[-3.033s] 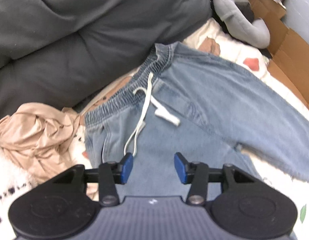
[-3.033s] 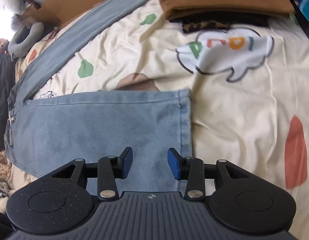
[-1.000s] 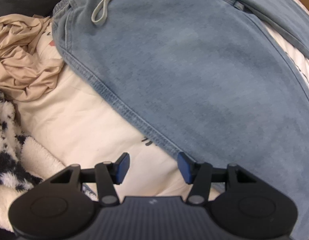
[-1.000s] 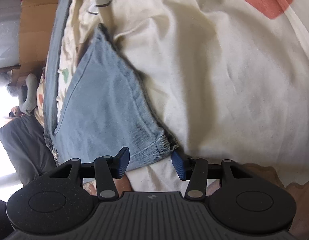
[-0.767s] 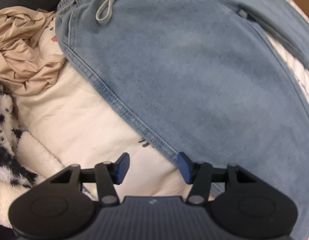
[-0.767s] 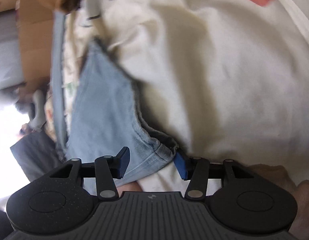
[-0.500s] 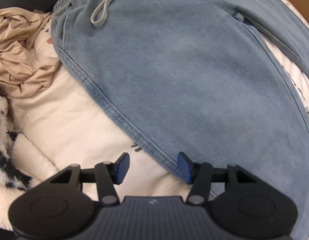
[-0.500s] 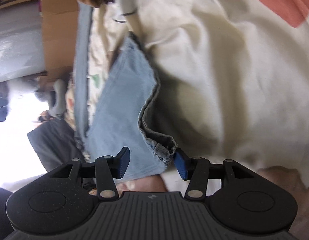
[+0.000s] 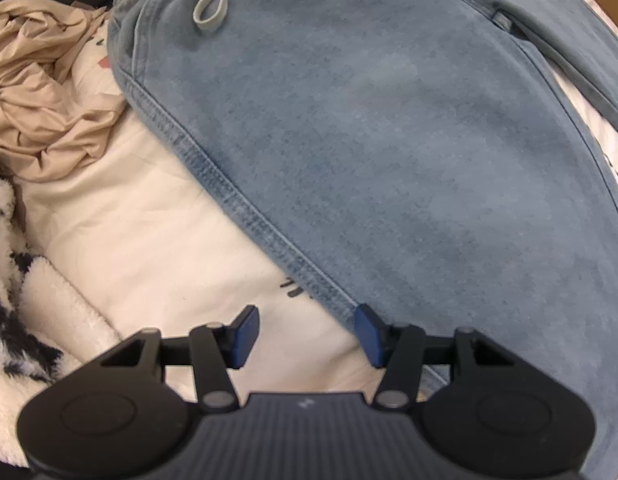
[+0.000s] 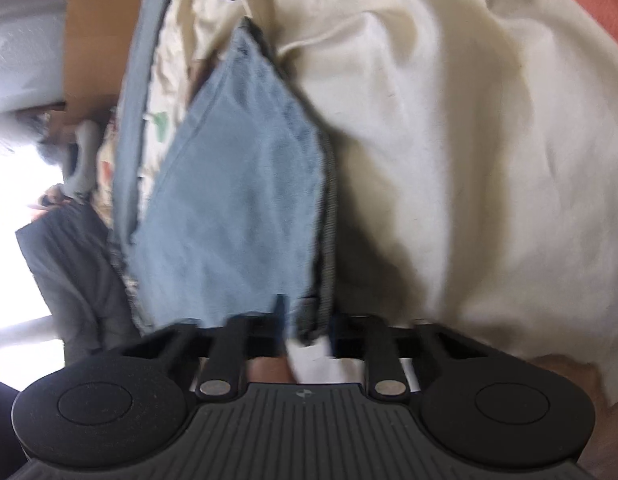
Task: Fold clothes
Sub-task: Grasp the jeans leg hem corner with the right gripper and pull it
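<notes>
Cream bedding [image 9: 141, 232] is covering the bed under both grippers. Nearest, the right gripper [image 10: 305, 328] has just been closing its jaws and is pinching the hem of the blue jeans [image 9: 389, 128]. The left gripper [image 9: 305, 330] is hanging open over the jeans' side seam, holding nothing. Farther off, a tan cloth [image 9: 41, 88] is lying crumpled beside the waistband.

A bed with a cream sheet [image 9: 149, 240] holds everything. The sheet has little colored shapes on it, and a big red-orange patch [image 10: 589, 4] at one edge. Light blue jeans [image 9: 389, 140] lie spread flat on the sheet. A crumpled tan cloth [image 9: 41, 92] sits beside the jeans' waist. A fluffy white and black blanket [image 9: 17, 292] lies near the tan cloth.
</notes>
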### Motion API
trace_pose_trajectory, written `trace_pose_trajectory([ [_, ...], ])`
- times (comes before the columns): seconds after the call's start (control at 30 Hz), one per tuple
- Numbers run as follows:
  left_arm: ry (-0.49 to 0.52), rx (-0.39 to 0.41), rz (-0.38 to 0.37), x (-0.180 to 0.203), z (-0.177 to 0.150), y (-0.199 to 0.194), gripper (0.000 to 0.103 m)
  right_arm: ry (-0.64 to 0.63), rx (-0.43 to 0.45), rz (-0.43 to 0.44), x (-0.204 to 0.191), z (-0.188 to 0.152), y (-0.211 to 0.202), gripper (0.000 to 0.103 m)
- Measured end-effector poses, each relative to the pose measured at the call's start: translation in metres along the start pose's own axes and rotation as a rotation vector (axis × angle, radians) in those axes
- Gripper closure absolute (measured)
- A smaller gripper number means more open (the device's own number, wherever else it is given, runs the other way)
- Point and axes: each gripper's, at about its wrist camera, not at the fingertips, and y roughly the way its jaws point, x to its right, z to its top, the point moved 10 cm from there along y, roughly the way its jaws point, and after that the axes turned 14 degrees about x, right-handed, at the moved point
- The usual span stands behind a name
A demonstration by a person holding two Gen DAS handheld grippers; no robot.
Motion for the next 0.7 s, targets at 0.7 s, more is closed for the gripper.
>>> trace_pose_trajectory([
  [0.7, -0.459, 0.123, -0.169, -0.041, -0.02, -0.007, 0.05, -0.147, 0.123, -0.017, -0.068, 0.044, -0.033, 0.094],
])
